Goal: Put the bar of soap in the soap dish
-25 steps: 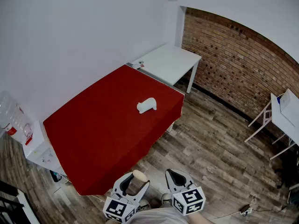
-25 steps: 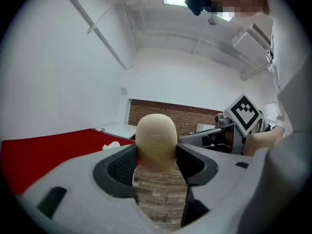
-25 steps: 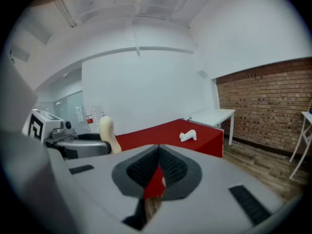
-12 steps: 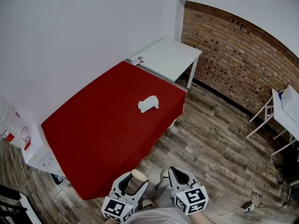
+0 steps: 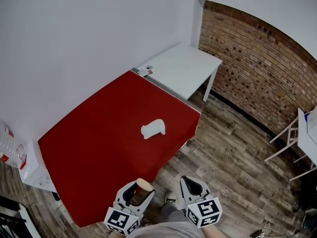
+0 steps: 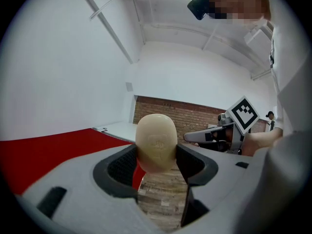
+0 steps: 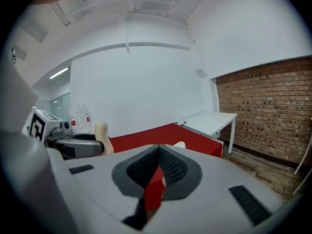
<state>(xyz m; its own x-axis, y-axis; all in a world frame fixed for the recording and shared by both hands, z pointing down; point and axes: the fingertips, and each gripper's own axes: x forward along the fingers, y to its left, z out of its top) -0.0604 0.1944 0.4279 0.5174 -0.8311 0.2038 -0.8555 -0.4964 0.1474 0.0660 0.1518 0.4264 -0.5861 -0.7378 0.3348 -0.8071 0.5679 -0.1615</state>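
Soap (image 6: pixel 156 143) in left gripper (image 5: pixel 137 192), now nearer red table (image 5: pixel 99 143).

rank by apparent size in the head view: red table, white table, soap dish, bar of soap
1. red table
2. white table
3. soap dish
4. bar of soap, half hidden in the left hand-held gripper and nearer the camera, so 3 versus 4 is unsure
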